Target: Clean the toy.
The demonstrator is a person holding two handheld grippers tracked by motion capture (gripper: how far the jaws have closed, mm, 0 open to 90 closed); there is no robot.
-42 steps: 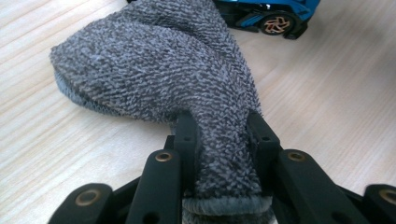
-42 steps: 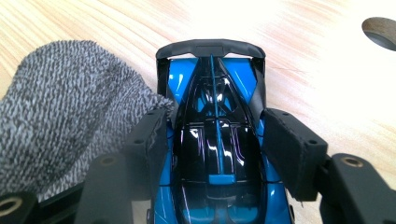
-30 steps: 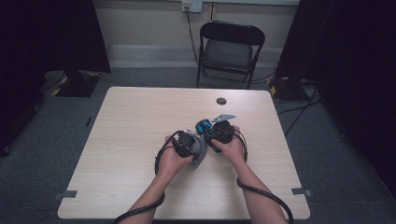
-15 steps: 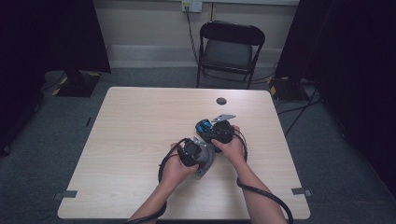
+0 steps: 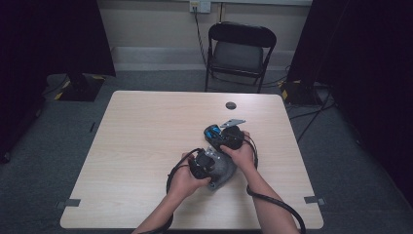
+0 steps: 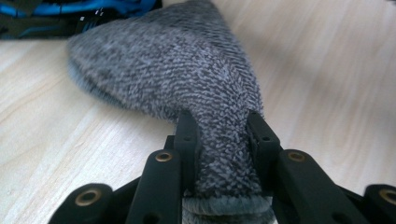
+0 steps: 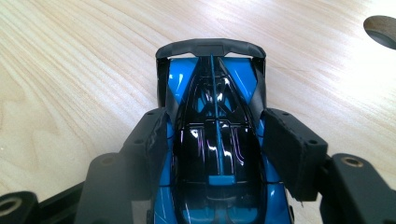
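Note:
A grey knitted cloth [image 6: 187,79] lies on the wooden table [image 5: 146,141], and my left gripper [image 6: 223,135] is shut on its bunched end. In the high view the grey cloth [image 5: 225,171] sits between the two hands, with the left gripper [image 5: 202,165] at its left. A blue and black toy race car [image 7: 215,140] is clamped between the jaws of my right gripper [image 7: 217,135], its rear wing pointing away. From above the toy car [image 5: 213,132] shows just beyond the right gripper [image 5: 229,139].
A round dark hole [image 5: 231,105] sits in the table near its far edge, also seen as a hole [image 7: 380,30] at upper right. A black folding chair [image 5: 238,53] stands behind the table. Cables trail off the near edge.
The left hand and gripper have slid a little toward the near edge, drawing the grey cloth with them. The right gripper with the car has stayed put.

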